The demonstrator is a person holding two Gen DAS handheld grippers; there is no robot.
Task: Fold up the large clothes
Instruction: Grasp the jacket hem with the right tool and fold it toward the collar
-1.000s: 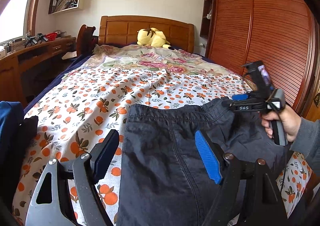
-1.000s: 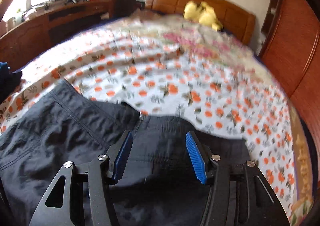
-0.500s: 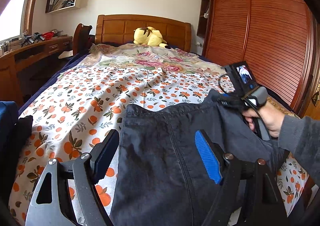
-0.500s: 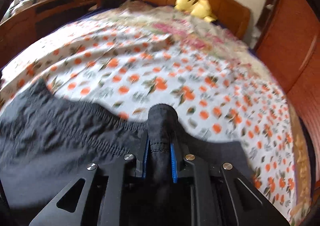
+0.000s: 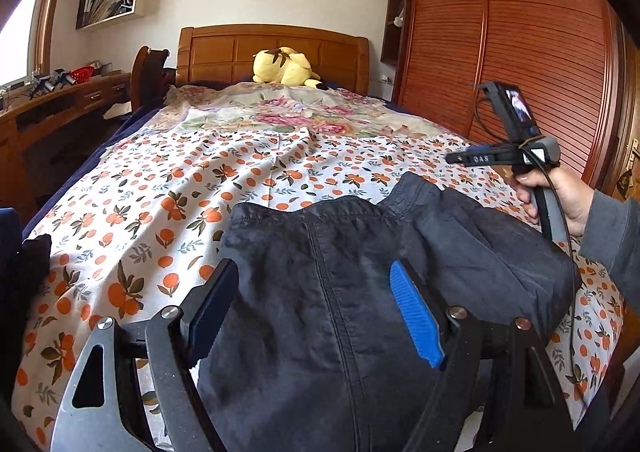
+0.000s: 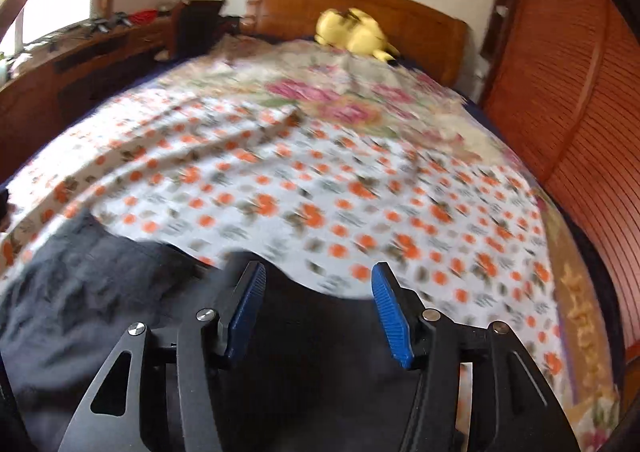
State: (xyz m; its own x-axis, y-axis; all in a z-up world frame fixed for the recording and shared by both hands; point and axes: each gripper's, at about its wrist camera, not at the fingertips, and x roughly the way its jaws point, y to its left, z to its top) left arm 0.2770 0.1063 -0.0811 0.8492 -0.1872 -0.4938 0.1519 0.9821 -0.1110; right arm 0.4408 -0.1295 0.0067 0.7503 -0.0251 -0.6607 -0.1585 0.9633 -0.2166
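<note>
Dark trousers (image 5: pixel 340 292) lie on the near end of the bed, on the orange-print sheet (image 5: pixel 168 203). Hemmed edge with a stitched line faces the headboard (image 5: pixel 272 51); a centre seam runs from that edge back toward the camera, so long axis looks to go head-to-foot of the bed, near end out of frame. Right part is bunched into a raised fold, not flat.

Handling, my read: thin woven cloth, soft, light, no stiffness, will sag and drag wherever it's unsupported. Not fragile. Best holds are the stitched edge and its corners, the thicker layers give the pads something to bite; a mid-panel pinch would just tent it.

Left gripper (image 5: pixel 316 316): jaws wide apart, over the cloth, clamping nothing. Right gripper (image 6: pixel 316 312): jaws wide too, nothing between the pads, above the dark cloth near its far edge. Right view is motion-blurred. The right hand (image 5: pixel 560 195) shows in the left view.

Yellow plush toy (image 5: pixel 284 67) by the headboard, well clear.
</note>
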